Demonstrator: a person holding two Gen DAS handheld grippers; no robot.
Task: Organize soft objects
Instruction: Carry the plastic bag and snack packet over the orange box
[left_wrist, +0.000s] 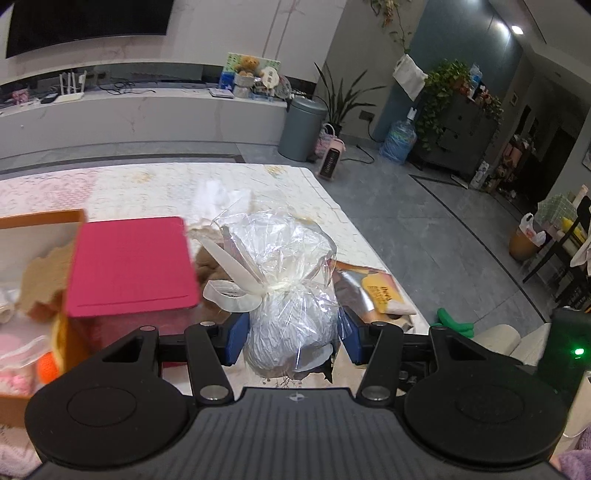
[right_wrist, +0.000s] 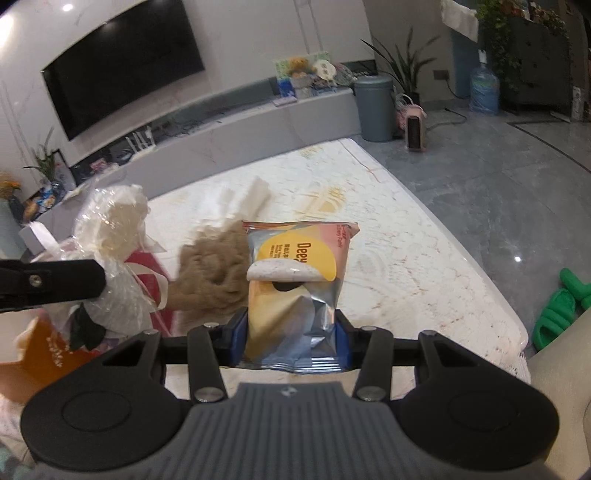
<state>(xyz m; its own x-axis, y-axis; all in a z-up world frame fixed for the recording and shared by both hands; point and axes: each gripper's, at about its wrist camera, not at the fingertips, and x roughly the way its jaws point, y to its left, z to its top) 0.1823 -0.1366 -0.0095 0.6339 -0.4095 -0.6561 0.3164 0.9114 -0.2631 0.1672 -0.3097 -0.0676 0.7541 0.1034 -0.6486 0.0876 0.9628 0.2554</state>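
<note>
Nearest in the left wrist view, the left gripper (left_wrist: 291, 341) is closed about halfway on a cellophane-wrapped bundle (left_wrist: 286, 295), its blue pads pressing both sides, its long axis running toward 12 o'clock and the ribbon knot at 11. The open box (left_wrist: 40, 236) with the pink lid (left_wrist: 135, 264) lies at 10 o'clock, nearer this hand, so I judge it goes in first. The right gripper (right_wrist: 293, 341) pinches a snack packet (right_wrist: 295, 291) upright. Only the right view shows the brown plush (right_wrist: 214, 273) at 11 o'clock; the table (right_wrist: 388, 229) stretches beyond.
</note>
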